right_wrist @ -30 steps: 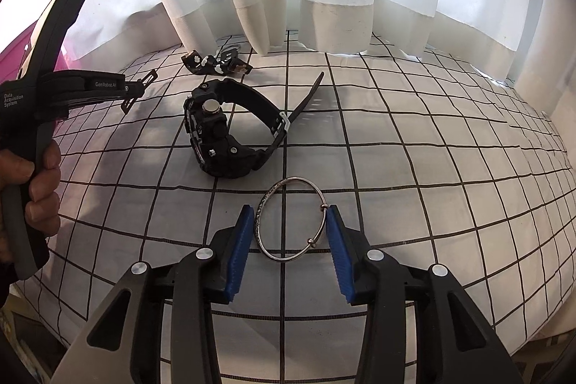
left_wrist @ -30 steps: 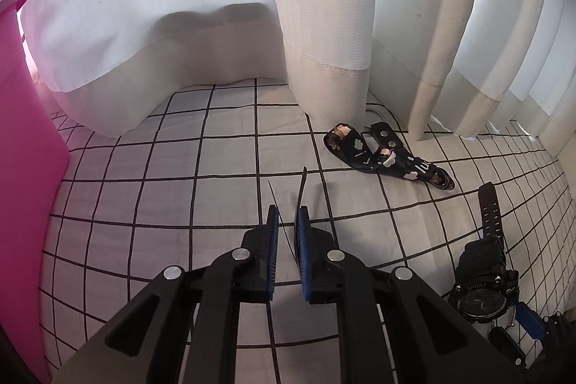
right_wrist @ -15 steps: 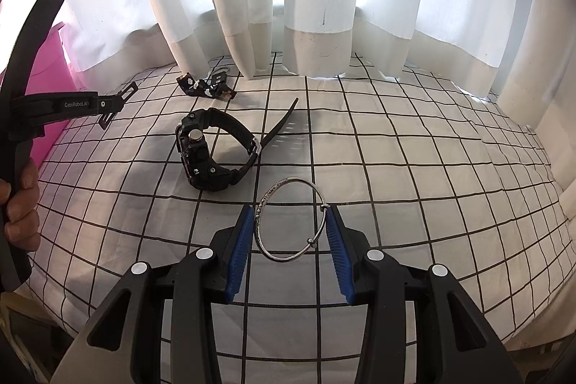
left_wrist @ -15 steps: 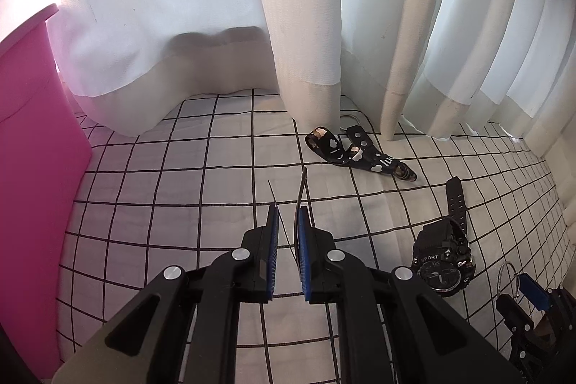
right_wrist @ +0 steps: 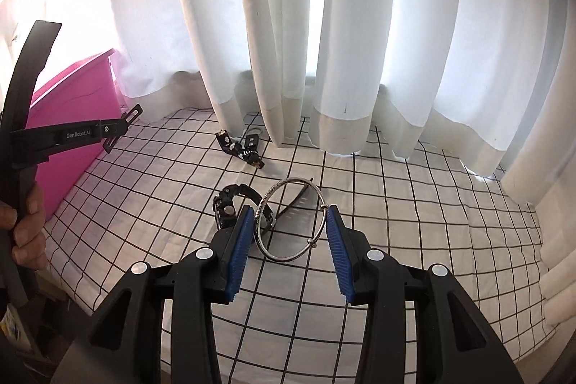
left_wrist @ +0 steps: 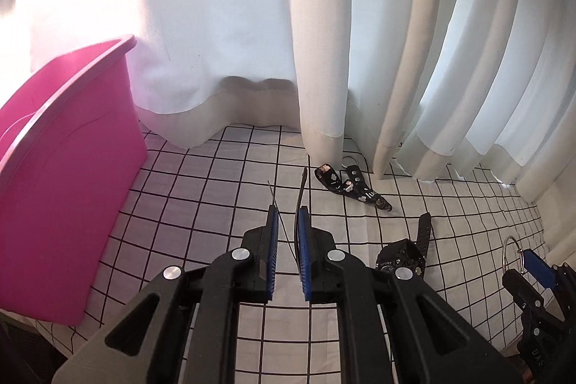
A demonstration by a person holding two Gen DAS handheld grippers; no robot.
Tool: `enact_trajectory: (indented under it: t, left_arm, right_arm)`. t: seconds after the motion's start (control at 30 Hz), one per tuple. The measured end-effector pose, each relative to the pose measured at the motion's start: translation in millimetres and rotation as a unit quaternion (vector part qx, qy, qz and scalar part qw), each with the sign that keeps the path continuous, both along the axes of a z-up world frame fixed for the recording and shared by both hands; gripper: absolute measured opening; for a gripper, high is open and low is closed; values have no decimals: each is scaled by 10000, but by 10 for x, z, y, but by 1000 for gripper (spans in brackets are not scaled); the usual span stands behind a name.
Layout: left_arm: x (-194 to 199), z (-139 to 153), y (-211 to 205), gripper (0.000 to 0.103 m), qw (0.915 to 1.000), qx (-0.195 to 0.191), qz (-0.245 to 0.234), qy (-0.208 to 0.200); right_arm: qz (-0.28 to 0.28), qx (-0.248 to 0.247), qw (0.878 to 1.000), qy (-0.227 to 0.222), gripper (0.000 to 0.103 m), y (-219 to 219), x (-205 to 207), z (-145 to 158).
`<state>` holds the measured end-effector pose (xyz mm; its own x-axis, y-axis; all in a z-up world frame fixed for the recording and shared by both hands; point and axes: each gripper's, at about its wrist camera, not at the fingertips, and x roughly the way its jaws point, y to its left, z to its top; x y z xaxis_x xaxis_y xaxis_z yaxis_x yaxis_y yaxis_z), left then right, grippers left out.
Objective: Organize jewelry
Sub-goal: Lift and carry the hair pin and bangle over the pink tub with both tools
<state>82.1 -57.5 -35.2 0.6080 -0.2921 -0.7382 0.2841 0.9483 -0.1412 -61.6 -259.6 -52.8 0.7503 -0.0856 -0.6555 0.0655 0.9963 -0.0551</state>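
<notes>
The right claw (right_wrist: 289, 242) has the thin silver bangle with a small clasp bead (right_wrist: 289, 216) pinched across its width between the blue ribbed pads (right_wrist: 239, 247), held clear above the white black-gridded cloth (right_wrist: 414, 204) on the desk. Behind the bangle, at about eleven o'clock from it, lies the chunky black sport watch (right_wrist: 230, 209); its strap is partly hidden by the ring and the left pad.

Over on the left claw (left_wrist: 288, 240), the pads are pressed nearly together on a thin dark strip (left_wrist: 300, 200) that sticks out past the tips, with a fine wire-like sliver beside it; what that piece is, I can't make out. At one o'clock from it sits a black patterned band (left_wrist: 351, 188), one end tucked against the white curtain (left_wrist: 324, 42) hem. The pink plastic bin (left_wrist: 61, 186) stands at nine o'clock, its inside out of sight and its left side cut off by the frame. A hand (right_wrist: 25, 233) shows only in part.
</notes>
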Motion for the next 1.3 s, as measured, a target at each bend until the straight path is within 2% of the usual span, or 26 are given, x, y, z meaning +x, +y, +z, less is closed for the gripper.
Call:
enact_trajectory:
  t: [0.17,0.3,0.5,0.67,0.9,1.07,1.3]
  left_arm:
    - [-181,347,245,11,9981,-32,563,-259]
    - [-297,573,518,11,9932,-20,1096,-394]
    - [-443,885,979,11,9803,92,1846,-692]
    - [-438,1054,1416,11,9686,134,2342,-822]
    - [-288,1024,2128,12,9539,145,2924,-656]
    - [-64,891,2611,12,9457,146,3234,-294]
    - [253,663,2985,13,9466,49,3218,215]
  right_arm:
    - [673,-7,9972,-317,40,147,147,305]
    - [1269,114,9903,-548,40,317,348,515]
    - [2184,332,9723,-769,40,792,708,776]
    - [2805,565,9546,-831,40,1356,1020,946]
    - [3482,741,9315,-743,40,2267,1590,1175]
    - [3793,684,9220,-366,40,2898,2042,1148]
    - [3983,312,9160,368,40,3628,2515,866]
